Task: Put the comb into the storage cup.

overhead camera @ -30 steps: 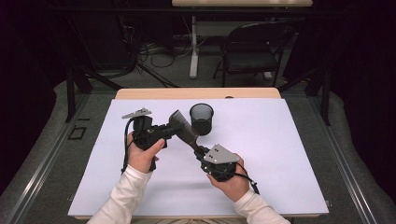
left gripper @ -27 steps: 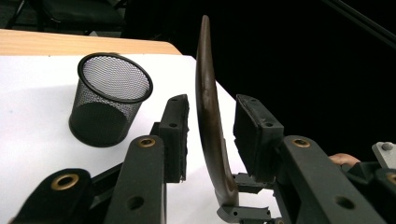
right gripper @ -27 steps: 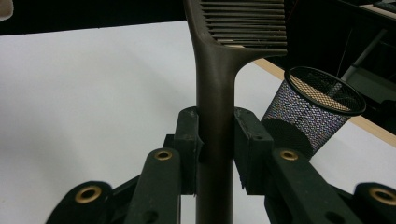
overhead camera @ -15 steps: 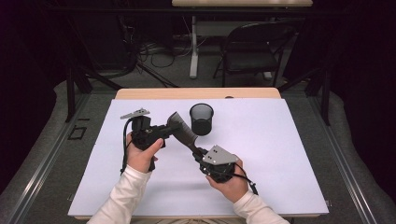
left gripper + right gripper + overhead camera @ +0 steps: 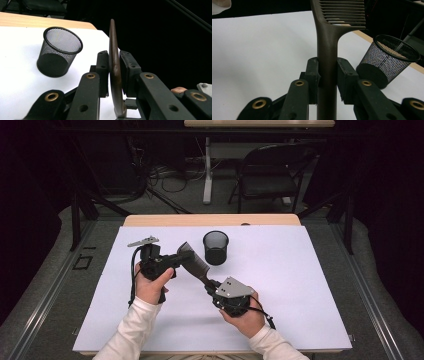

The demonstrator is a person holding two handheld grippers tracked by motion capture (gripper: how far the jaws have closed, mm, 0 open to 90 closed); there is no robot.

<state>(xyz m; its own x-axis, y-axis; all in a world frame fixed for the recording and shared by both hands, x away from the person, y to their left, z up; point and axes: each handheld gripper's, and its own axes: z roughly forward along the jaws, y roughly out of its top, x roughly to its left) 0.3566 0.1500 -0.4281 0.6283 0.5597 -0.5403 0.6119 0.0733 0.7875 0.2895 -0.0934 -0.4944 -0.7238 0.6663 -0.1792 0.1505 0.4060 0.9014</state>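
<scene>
A dark brown comb (image 5: 193, 261) hangs above the white table cover, between my two grippers. My right gripper (image 5: 207, 281) is shut on its handle; in the right gripper view the handle (image 5: 327, 37) rises between the pads with the teeth at the top. My left gripper (image 5: 183, 255) comes from the left onto the comb's toothed end. Its jaws have just been closing, and in the left gripper view both pads (image 5: 103, 67) press on the comb (image 5: 113, 50), seen edge-on. A black mesh cup (image 5: 215, 247) stands upright just behind the comb.
The white cover (image 5: 300, 270) spreads over a wooden table whose far edge (image 5: 210, 220) shows. A folding chair (image 5: 270, 170) and cables sit on the floor beyond. The mesh cup (image 5: 58, 52) (image 5: 387, 60) stands close to both grippers.
The left gripper's jaws have narrowed onto the comb's toothed end. Both hands and the comb have stayed where they were.
</scene>
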